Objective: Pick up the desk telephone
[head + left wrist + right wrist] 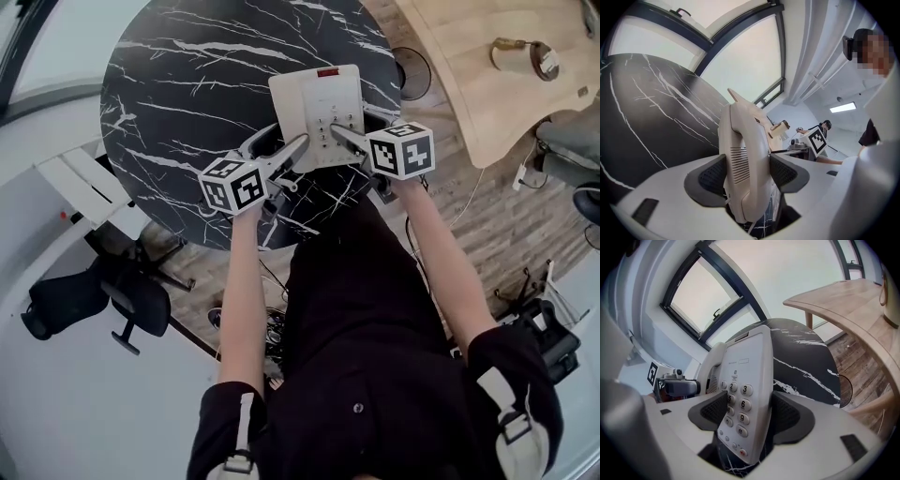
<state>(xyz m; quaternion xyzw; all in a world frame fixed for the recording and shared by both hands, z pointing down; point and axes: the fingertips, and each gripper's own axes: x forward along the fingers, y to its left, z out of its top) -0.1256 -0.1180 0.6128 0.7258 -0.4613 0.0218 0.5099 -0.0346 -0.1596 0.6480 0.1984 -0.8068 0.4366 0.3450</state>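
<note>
A cream desk telephone (317, 103) sits over the near part of a round black marble table (178, 84), its handset on the left. My left gripper (279, 146) grips its near left corner. In the left gripper view both pads press on the handset (743, 159), with the left gripper (747, 176) shut on it. My right gripper (360, 128) holds the near right corner. In the right gripper view the keypad body (747, 380) is pinched between the pads of the right gripper (750, 417). Whether the phone is off the tabletop I cannot tell.
A pale wooden desk (487, 103) stands at the right with a small round object (523, 56) on it. A black office chair (98, 295) is on the floor at the lower left, and a white rack (80, 183) beside the table. Cables lie on the wooden floor.
</note>
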